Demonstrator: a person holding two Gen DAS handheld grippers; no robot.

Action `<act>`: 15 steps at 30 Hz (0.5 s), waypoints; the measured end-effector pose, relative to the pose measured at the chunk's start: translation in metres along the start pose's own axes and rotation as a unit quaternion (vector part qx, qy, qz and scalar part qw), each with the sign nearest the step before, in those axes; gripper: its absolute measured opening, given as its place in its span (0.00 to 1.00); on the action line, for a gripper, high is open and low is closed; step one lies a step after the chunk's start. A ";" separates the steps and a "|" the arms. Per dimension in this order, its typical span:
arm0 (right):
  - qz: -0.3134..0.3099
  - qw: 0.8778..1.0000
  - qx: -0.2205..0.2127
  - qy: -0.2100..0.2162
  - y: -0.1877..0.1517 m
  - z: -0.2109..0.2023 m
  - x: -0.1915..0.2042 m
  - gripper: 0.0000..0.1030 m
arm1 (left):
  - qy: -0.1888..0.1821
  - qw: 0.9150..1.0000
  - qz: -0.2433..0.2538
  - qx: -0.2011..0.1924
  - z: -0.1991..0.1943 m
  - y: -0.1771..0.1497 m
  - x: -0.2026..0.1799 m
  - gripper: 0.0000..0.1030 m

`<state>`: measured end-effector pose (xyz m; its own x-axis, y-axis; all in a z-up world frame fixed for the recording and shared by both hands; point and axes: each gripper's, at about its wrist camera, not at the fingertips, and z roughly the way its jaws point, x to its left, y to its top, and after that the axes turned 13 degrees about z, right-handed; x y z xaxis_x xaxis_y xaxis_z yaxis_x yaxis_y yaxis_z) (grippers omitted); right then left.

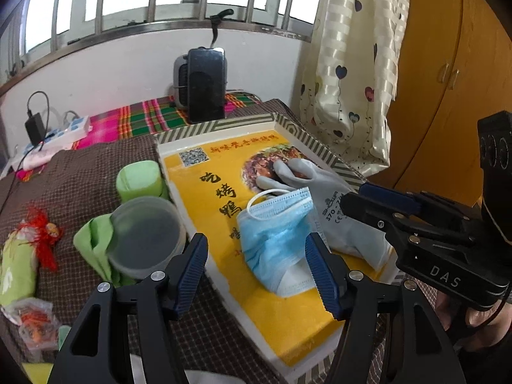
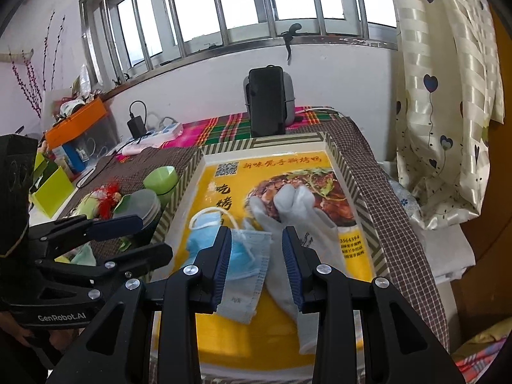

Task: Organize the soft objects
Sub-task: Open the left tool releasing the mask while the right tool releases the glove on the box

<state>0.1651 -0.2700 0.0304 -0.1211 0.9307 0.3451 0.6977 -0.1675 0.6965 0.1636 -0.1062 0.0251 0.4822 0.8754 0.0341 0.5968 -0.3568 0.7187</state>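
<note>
Barred window [image 2: 256,9] — bright daylight. White wall [image 2: 336,73] below. Heart-print curtain [image 2: 448,96] right; orange wooden cabinet [image 1: 448,64] beside it — doors closed.

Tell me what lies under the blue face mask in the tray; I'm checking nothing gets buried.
The blue face mask lies on the tray's yellow printed sheet, its edge overlapping the grey glove. Whatever lies beneath its middle is covered.

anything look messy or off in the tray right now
Slightly. The blue face mask lies crumpled in the tray, one corner folded under, and it overlaps the grey glove instead of lying apart from it. Both grippers are off them. Nothing looks spilled or damaged.
</note>
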 end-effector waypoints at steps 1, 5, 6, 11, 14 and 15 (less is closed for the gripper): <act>-0.003 1.000 0.000 0.000 -0.002 -0.003 0.002 0.33 | 0.002 1.000 0.000 0.000 -0.003 -0.001 0.000 0.61; -0.007 1.000 0.002 -0.001 -0.009 -0.013 0.009 0.33 | 0.005 1.000 -0.007 -0.004 -0.017 -0.009 0.001 0.61; -0.008 1.000 0.003 0.001 -0.011 -0.015 0.011 0.33 | 0.006 1.000 -0.010 -0.007 -0.022 -0.012 0.001 0.61; -0.018 1.000 0.007 0.006 -0.021 -0.027 0.023 0.33 | 0.017 1.000 -0.016 -0.012 -0.039 -0.024 0.000 0.61; -0.026 1.000 0.009 0.013 -0.027 -0.034 0.031 0.33 | 0.022 0.999 -0.019 -0.016 -0.051 -0.032 -0.002 0.61; -0.029 0.999 0.009 0.014 -0.029 -0.036 0.034 0.33 | 0.023 0.999 -0.020 -0.017 -0.053 -0.034 -0.002 0.61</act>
<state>0.1152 -0.2456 0.0444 -0.1813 0.9290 0.3228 0.7018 -0.1077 0.7042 0.1084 -0.0786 0.0370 0.4281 0.9030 0.0371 0.5922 -0.3113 0.7433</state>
